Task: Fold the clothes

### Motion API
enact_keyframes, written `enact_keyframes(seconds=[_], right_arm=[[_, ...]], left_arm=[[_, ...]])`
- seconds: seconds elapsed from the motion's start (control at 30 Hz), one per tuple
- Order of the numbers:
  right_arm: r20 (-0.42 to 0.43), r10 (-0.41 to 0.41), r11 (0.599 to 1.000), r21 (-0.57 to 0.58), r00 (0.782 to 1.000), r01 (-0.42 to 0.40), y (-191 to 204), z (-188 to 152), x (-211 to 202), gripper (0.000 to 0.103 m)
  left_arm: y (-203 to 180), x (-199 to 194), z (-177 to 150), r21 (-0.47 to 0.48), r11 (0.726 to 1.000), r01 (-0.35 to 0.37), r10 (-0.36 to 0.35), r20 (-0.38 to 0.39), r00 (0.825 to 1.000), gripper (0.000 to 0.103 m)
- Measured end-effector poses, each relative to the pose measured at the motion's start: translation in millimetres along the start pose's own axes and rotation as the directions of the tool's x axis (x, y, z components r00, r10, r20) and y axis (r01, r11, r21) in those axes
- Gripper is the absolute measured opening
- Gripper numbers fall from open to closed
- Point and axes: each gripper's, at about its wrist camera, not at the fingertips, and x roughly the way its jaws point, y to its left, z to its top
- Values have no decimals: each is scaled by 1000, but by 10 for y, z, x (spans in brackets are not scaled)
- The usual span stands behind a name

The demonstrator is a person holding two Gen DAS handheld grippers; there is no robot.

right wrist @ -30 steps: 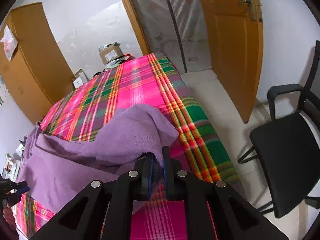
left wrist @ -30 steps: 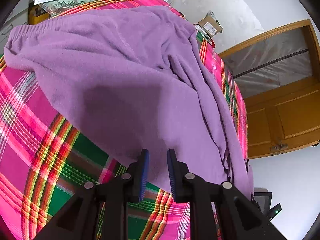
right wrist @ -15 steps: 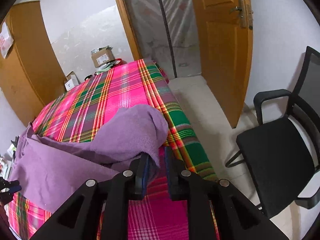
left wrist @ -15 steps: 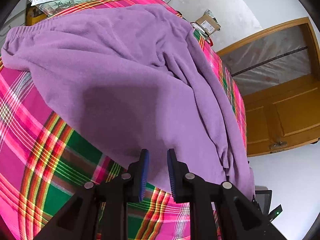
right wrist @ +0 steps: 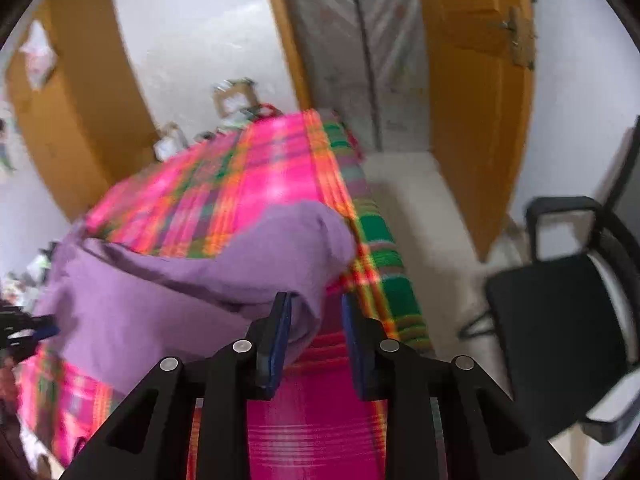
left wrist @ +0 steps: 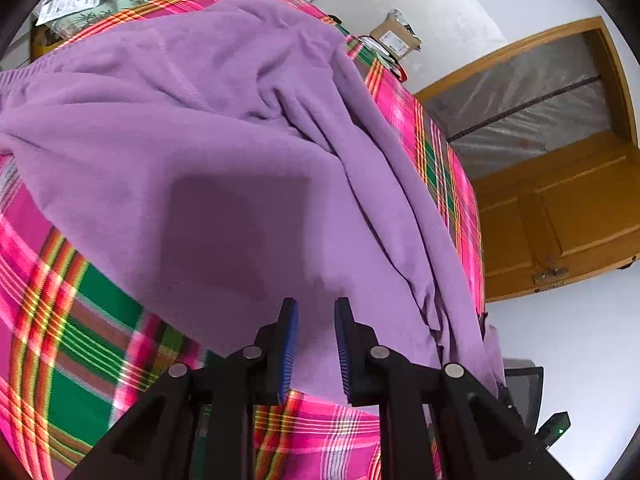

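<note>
The right gripper stands with its jaws parted to a moderate gap, holding nothing; a rounded fold of the purple fleece trousers lies just past and partly against its left blue pad, and the plaid tablecloth shows through the gap; that view is blurred, so whether the pad actually touches the cloth I cannot tell. The left gripper is parted a little narrower, also empty, hovering over the near hem edge of the trousers, its shadow falling on the fleece just ahead of the fingertips.

Outward from the grippers, the garment lies spread across the tablecloth with its elastic waistband toward the cluttered far-left side; one leg runs in long ridges toward the table edge nearest the wooden door; the end by the right gripper is heaped over on itself, near the table corner beside the black office chair.

I judge a fold in hand, the doubled-over end laid down or about to be taken up; one moment fits either. The next grasp calls for pinching both layers at an edge, and keeping the tablecloth out of the bite.
</note>
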Motion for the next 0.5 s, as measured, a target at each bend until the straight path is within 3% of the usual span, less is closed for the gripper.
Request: enact_keyframes(seconds=[0.13, 0.2, 0.3, 0.37, 0.5], right_arm=[[54, 7, 999, -46, 999, -4, 109, 11, -81, 33], [58, 70, 991, -114, 996, -64, 272, 25, -79, 35], [39, 132, 969, -216, 991, -120, 551, 42, 0, 39], [21, 135, 950, -285, 991, -123, 724, 30, 98, 47], [-73, 134, 913, -378, 988, -152, 924, 0, 351, 51]], left_arm=[[-76, 19, 15, 27, 1000, -4, 4, 1, 1000, 19], [-107, 8, 19, 39, 999, -11, 11, 13, 1000, 19], [-175, 28, 1, 58, 998, -11, 10, 16, 1000, 19], [-220, 52, 1, 74, 997, -12, 11, 15, 1000, 19], [-309, 105, 5, 107, 994, -13, 12, 14, 1000, 19]])
